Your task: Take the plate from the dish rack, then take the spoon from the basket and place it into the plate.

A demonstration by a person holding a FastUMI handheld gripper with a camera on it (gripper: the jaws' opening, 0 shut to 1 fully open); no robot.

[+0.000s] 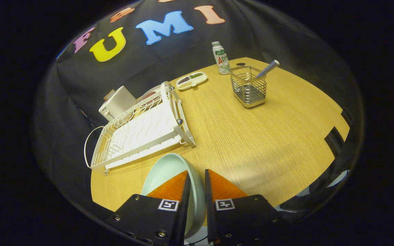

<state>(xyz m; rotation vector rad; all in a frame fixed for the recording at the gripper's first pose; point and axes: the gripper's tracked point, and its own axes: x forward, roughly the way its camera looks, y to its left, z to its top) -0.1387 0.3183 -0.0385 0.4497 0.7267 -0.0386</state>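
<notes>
Between the two fingers of the tool (196,182) stands the rim of a pale green plate (169,171), held on edge, its hollow face turned toward the dish rack (139,133). The fingers are drawn nearly together with the plate's rim pinched in the narrow gap, one finger against the hollow face and the other against the back; that edge-on hold suits a plate that stood upright in a rack's slots. The plate hangs just off the near end of the white wire rack, above the wooden surface (251,136), so I judge the first step done bar setting the plate down flat.

Well beyond the fingers, toward the far side of the surface, stands the metal wire basket (248,87), and the spoon (267,69) leans in it with its striped handle poking up over the rim, which leaves the handle free to be taken from above. A small bottle (220,58) stands just behind the basket, and a little divided tray (192,80) lies between it and the rack. A white boxy appliance (117,101) sits behind the rack against the cloth wall.

Bare surface lies between the rack and the basket, a likely spot for the plate, hollow side up, before the tool lets go and goes for the spoon.
</notes>
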